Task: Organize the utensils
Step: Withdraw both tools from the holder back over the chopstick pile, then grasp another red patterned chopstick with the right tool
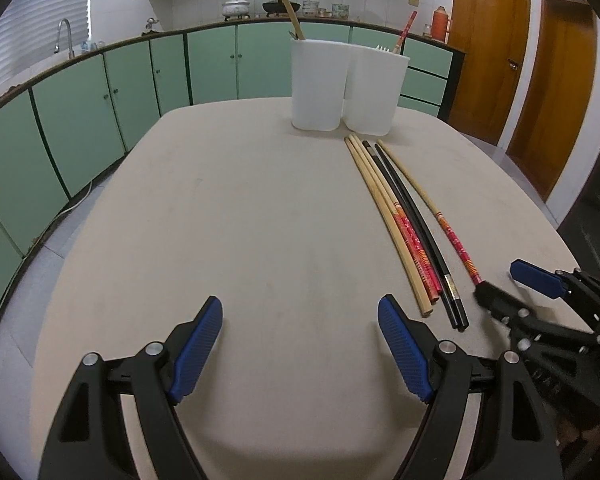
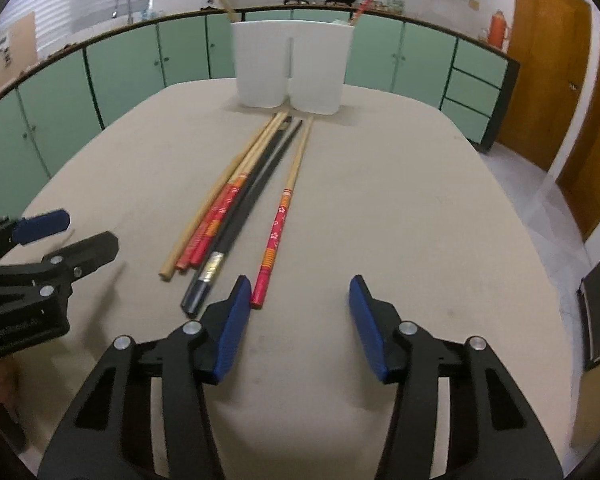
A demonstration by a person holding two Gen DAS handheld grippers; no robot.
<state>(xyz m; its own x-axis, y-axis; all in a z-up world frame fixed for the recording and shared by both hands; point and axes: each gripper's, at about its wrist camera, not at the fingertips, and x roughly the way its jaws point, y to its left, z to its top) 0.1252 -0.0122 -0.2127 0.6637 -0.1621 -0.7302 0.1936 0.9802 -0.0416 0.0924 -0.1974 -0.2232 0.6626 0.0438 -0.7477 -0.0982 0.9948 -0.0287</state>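
Note:
Several chopsticks lie side by side on the beige table [image 1: 220, 220]: a plain wooden one, red-patterned ones and a black pair [image 2: 240, 240]. A single red-patterned chopstick [image 2: 278, 228] lies a little apart on the right. My right gripper [image 2: 300, 308] is open, low over the table. The near end of that single chopstick sits just inside its left pad [image 2: 232, 328], and no pad presses on it. My left gripper [image 1: 300, 320] stands open over bare table, left of the bundle [image 1: 404, 240], with nothing between its fingers. Two white holders [image 1: 320, 84] [image 2: 320, 68] stand at the far side.
A wooden stick leans out of the left holder [image 1: 284, 4], and a red chopstick [image 1: 404, 32] out of the right one. Green cabinets and a counter with pots run behind the table. Brown doors [image 1: 492, 60] are on the right.

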